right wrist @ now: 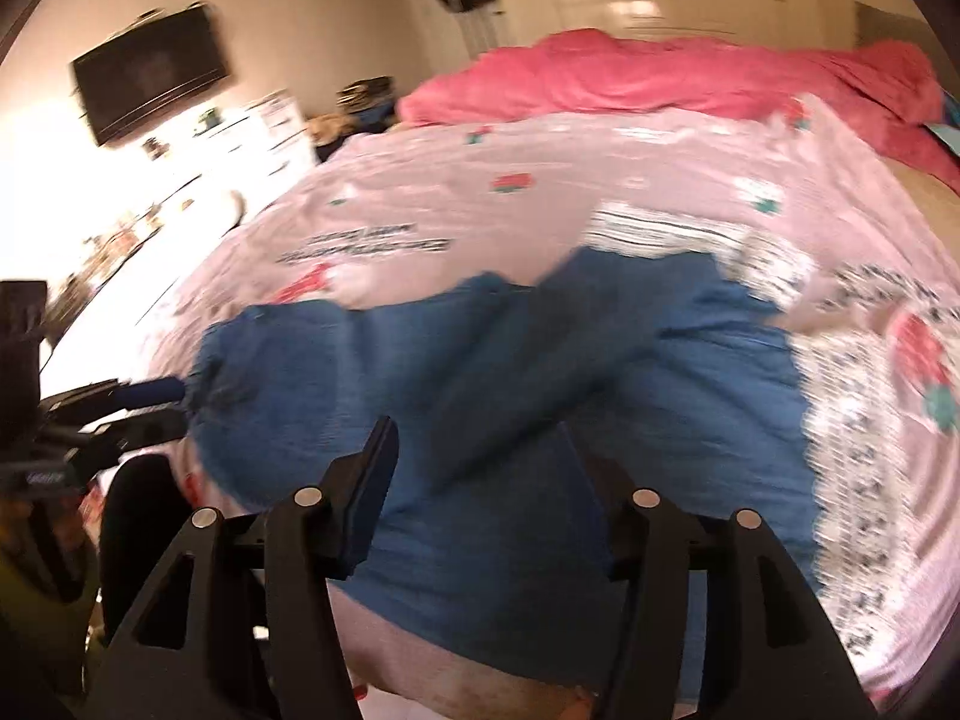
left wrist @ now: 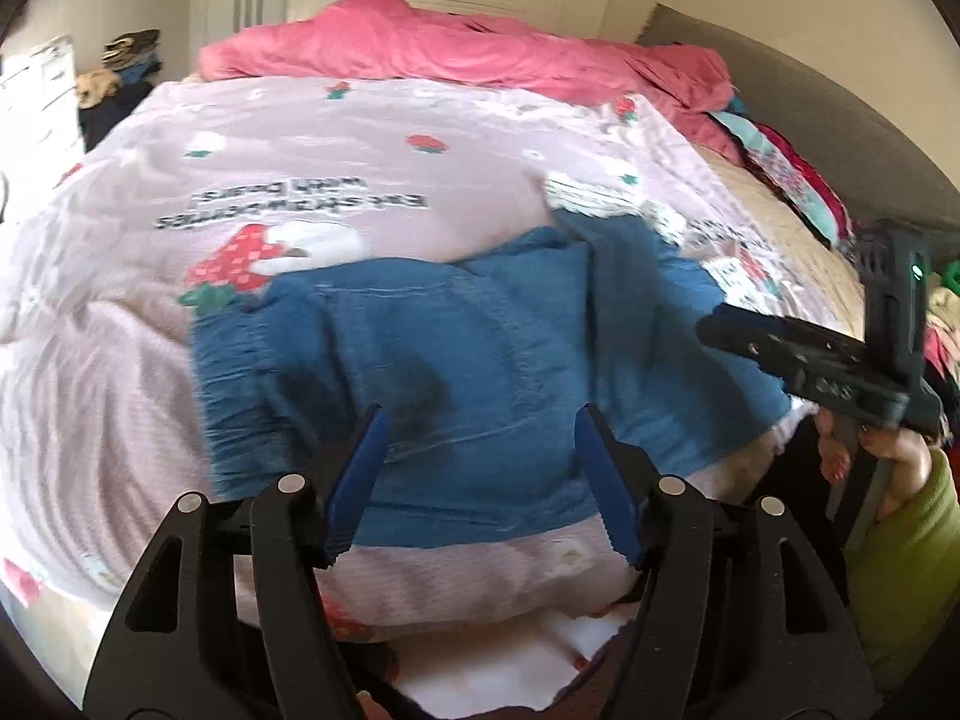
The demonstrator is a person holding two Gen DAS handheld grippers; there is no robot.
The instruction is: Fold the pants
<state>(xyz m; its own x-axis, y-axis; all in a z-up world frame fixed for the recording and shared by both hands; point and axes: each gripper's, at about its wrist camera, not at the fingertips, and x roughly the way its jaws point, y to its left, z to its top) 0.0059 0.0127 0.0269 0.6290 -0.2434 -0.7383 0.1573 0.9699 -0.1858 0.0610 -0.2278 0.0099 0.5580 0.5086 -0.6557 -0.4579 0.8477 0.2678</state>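
A: Blue pants (left wrist: pixel 480 360) lie bunched on the pink strawberry-print quilt (left wrist: pixel 336 144); left hand-held gripper (left wrist: pixel 480 420) hovers, jaws apart, empty.

B: Right hand-held gripper (right wrist: pixel 474 438) likewise parted over denim; rumpled pink blanket (right wrist: pixel 660 78) heaped beyond; wall television (right wrist: pixel 150 72) left.

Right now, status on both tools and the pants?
Left tool open, empty. Right tool open, empty. Blue pants bunched on pink quilt, fold unfinished. Nothing in the way.

motion blur smears the bedspread print (right wrist: pixel 864 372) beyond reading.
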